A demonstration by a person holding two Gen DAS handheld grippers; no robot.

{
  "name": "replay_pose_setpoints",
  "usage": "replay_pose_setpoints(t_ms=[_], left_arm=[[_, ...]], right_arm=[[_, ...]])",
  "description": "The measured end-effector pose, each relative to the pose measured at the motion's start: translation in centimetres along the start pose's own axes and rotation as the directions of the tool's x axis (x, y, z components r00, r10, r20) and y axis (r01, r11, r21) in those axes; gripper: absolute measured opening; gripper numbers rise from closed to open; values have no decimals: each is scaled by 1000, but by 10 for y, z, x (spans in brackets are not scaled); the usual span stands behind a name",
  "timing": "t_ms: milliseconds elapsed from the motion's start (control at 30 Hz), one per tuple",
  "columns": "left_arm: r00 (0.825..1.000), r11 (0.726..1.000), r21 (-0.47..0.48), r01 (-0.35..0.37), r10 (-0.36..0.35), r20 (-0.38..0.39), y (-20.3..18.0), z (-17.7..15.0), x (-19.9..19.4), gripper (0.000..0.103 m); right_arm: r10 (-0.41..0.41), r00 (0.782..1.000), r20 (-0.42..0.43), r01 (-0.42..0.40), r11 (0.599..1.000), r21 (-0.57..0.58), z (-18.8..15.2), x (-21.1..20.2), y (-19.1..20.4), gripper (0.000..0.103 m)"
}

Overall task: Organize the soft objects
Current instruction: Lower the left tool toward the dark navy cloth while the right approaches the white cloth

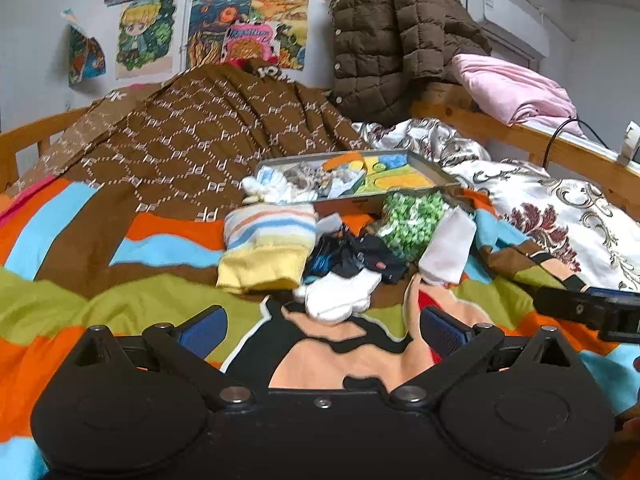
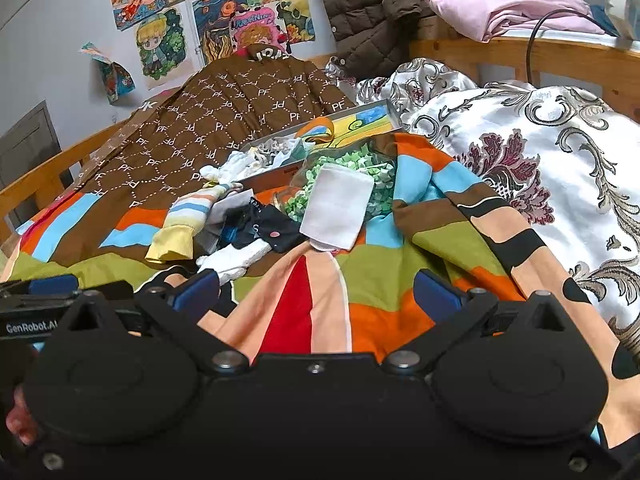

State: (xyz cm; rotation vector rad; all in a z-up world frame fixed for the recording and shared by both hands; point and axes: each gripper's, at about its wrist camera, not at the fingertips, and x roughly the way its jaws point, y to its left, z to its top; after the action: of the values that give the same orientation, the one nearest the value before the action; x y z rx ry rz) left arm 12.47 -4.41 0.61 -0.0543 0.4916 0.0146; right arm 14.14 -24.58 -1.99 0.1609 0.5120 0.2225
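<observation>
1. The left gripper hovers low over the colourful bedspread with its blue-padded fingers spread wide and nothing between them.
2. The right gripper is likewise wide apart and empty, poised above the red and peach part of the same bedspread.
3. The two grippers sit side by side: the right one shows at the right edge of the left wrist view, and the left one at the left edge of the right wrist view.
4. The soft things lie in a loose heap on the bed, just ahead of both grippers and in front of a shallow grey tray.
5. Nearest the left gripper is a white sock, just beyond its fingertips.
6. Left of that lies a striped sock with a yellow cuff, and beside it a dark bundle of socks.
7. A green-and-white patterned piece rests against the tray's front wall, with a flat white cloth lying over it.
8. The tray holds more small items, and a white piece hangs over its left corner.
9. Behind the tray a brown monogrammed jacket is spread out, and a floral satin quilt lies to the right.
</observation>
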Motion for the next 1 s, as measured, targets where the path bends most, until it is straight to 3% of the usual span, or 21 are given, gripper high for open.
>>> replay_pose_setpoints(t_ms=[500, 767, 1000], left_arm=[[998, 1000, 10, 29, -30, 51, -3, 38, 7, 102], [997, 997, 45, 60, -62, 38, -8, 60, 18, 102], [997, 981, 178, 81, -83, 4, -17, 90, 32, 102]], right_arm=[[-44, 994, 96, 51, 996, -71, 9, 13, 2, 103], [-63, 990, 129, 76, 993, -94, 22, 31, 6, 103], [-107, 982, 153, 117, 991, -62, 40, 61, 7, 103]])
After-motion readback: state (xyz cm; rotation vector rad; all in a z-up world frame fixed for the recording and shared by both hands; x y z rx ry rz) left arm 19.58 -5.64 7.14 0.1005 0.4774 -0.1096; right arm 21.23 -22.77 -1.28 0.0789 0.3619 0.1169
